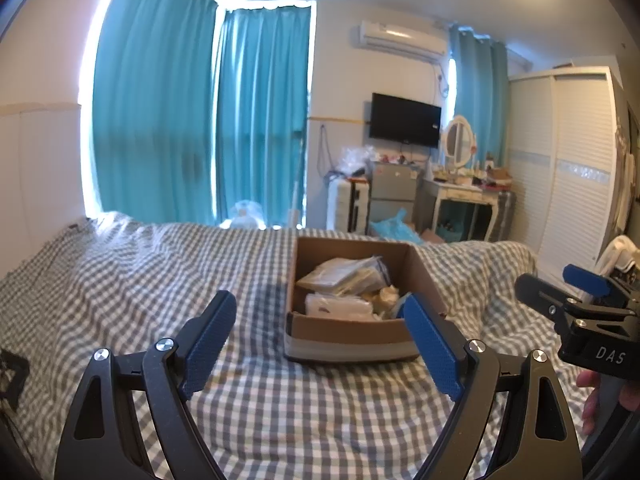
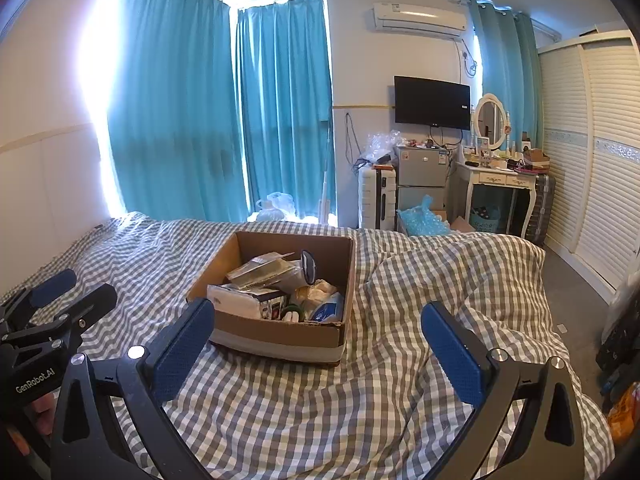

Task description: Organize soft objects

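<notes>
The soft things sit packed in the cardboard box [image 2: 276, 292] on the bed, just ahead of me and a little left of my right claw; I can make out a white packet [image 2: 236, 300] at the near left, a blue pouch [image 2: 328, 310] at the near right, a crumpled cream bundle [image 2: 316, 290] behind it, and flat plastic-wrapped packs [image 2: 264, 270] leaning toward the far wall; I judge all of them light, limp and easily squashed, the wrapped ones likely slippery, so I would pinch each by a bunched middle or a firm folded edge rather than a loose corner, and lift slowly so nothing drags its neighbour out; the box itself looks stiff enough to stay put, though the bedding under it is soft and may let it tip.

My right claw [image 2: 316, 344] hangs spread wide over the checked blanket [image 2: 420, 280], holding nothing; my left claw [image 1: 320, 328] is spread just as wide and empty, its right finger crossing the box's near right corner in that view, touching or not I cannot tell.

Farther off stand teal curtains [image 2: 180, 120], a television [image 2: 432, 102] and a dressing table [image 2: 500, 178] along the far wall.
</notes>
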Demonstrator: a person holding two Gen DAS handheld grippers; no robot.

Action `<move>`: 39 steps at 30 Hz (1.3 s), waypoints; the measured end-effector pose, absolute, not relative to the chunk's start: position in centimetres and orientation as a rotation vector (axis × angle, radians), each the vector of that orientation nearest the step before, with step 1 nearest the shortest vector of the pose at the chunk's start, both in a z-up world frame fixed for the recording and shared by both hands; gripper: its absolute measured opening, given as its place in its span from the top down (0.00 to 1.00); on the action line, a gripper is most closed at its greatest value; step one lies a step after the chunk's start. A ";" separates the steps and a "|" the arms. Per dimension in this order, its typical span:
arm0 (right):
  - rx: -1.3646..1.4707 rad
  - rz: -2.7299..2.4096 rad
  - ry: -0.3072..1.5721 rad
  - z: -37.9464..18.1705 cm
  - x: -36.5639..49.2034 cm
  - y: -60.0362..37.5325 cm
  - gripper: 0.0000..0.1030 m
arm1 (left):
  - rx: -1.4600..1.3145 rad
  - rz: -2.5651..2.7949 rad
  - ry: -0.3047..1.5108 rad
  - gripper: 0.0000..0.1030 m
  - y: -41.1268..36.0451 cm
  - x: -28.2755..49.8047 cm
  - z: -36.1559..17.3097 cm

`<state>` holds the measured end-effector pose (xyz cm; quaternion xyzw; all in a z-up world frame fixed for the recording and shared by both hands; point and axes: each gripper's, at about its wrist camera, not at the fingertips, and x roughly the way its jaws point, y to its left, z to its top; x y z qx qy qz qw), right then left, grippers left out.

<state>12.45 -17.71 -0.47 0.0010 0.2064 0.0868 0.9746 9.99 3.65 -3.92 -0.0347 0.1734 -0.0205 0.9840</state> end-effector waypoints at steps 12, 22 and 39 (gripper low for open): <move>0.004 0.186 0.416 -0.3 12.5 -17.6 0.00 | -0.056 -0.037 0.367 0.15 3.4 10.0 -4.1; -0.002 0.182 0.429 -0.7 12.7 -17.6 0.00 | -0.052 -0.031 0.361 0.15 3.5 9.9 -4.2; 0.002 0.185 0.437 -1.1 12.8 -17.7 0.00 | -0.051 -0.030 0.362 0.15 3.4 9.8 -4.1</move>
